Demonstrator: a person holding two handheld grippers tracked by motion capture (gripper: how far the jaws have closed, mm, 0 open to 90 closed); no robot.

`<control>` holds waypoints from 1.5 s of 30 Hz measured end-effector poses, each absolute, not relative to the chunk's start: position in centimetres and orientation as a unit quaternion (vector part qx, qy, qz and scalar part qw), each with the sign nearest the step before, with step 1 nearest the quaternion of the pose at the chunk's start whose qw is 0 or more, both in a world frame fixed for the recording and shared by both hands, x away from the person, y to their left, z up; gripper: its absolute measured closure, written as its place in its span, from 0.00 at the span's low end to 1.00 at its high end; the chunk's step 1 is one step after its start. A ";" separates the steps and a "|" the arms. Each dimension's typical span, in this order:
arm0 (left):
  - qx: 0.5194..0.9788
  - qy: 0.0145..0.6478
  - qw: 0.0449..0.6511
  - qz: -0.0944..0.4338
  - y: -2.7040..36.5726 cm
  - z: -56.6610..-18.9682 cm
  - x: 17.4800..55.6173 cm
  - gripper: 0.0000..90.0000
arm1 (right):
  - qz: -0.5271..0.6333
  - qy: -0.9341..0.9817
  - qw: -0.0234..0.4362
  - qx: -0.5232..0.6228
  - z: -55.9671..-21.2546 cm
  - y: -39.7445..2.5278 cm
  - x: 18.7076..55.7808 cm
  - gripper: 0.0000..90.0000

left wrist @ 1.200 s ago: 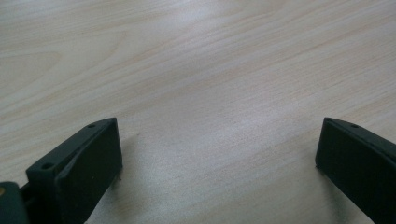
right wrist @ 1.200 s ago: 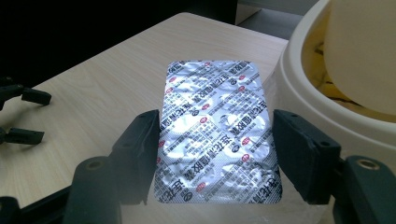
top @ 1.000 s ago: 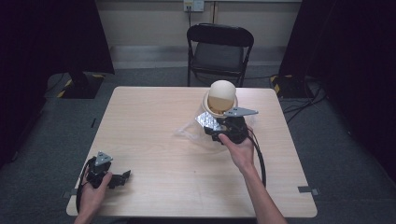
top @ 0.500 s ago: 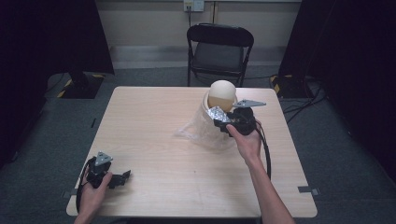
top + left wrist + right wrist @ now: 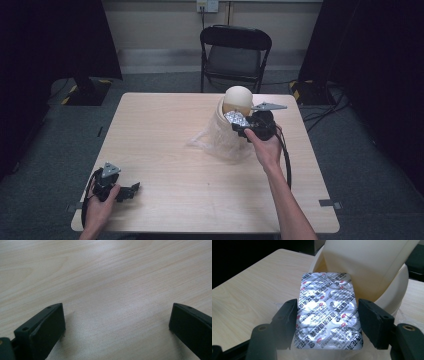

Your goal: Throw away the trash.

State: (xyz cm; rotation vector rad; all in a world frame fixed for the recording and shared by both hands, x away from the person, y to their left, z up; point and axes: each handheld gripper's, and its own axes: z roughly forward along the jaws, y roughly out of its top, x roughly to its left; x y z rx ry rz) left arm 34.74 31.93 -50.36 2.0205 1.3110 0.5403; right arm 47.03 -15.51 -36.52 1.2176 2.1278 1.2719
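Right gripper view gave us the best look: the right hand-held gripper (image 5: 328,322) was pinching a silver foil blister pack (image 5: 328,315) by its two long edges, foil side facing us, right in front of a cream tilted container (image 5: 367,262). From the high view we saw that container sitting on crinkly clear plastic (image 5: 220,142) on the desk (image 5: 165,130). The left hand-held gripper (image 5: 120,189) rested near the desk's near-left corner, jaws spread wide over bare wood.

The blister pack (image 5: 328,311) is silver foil with red-and-black print; the container (image 5: 372,270) is cream; the table (image 5: 160,140) is pale wood-grain.
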 end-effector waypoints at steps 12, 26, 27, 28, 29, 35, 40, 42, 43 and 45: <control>0.773 0.501 0.330 0.206 31.9 -50.4 34.7 0.00 | 0.456 0.750 0.180 0.444 -36.6 -15.1 47.8 0.38; 0.775 0.499 0.328 0.207 32.0 -50.3 34.8 0.00 | 0.455 0.741 0.179 0.460 -36.4 -14.7 49.1 0.47; 0.775 0.499 0.328 0.207 32.0 -50.3 34.8 0.00 | 0.458 0.740 0.180 0.459 -36.3 -14.7 49.0 0.52; 0.775 0.499 0.328 0.207 32.0 -50.3 34.8 0.00 | 0.458 0.740 0.180 0.459 -36.3 -14.7 49.0 0.52; 0.775 0.499 0.328 0.207 32.0 -50.3 34.8 0.00 | 0.456 0.741 0.182 0.458 -36.2 -14.7 48.9 0.52; 0.775 0.498 0.328 0.207 32.0 -50.3 34.8 0.00 | 0.450 0.749 0.191 0.447 -36.2 -14.5 48.7 0.54; 0.775 0.499 0.328 0.207 32.0 -50.3 34.8 0.00 | 0.453 0.748 0.189 0.446 -36.6 -14.2 49.3 0.58; 0.775 0.499 0.328 0.207 32.0 -50.3 34.8 0.00 | 0.452 0.750 0.185 0.445 -37.0 -13.9 49.8 0.58; 0.775 0.499 0.328 0.207 32.0 -50.3 34.8 0.00 | 0.454 0.749 0.183 0.447 -37.1 -13.9 49.9 0.59; 0.775 0.499 0.328 0.207 32.0 -50.3 34.8 0.00 | 0.458 0.745 0.178 0.450 -37.3 -13.8 50.2 0.60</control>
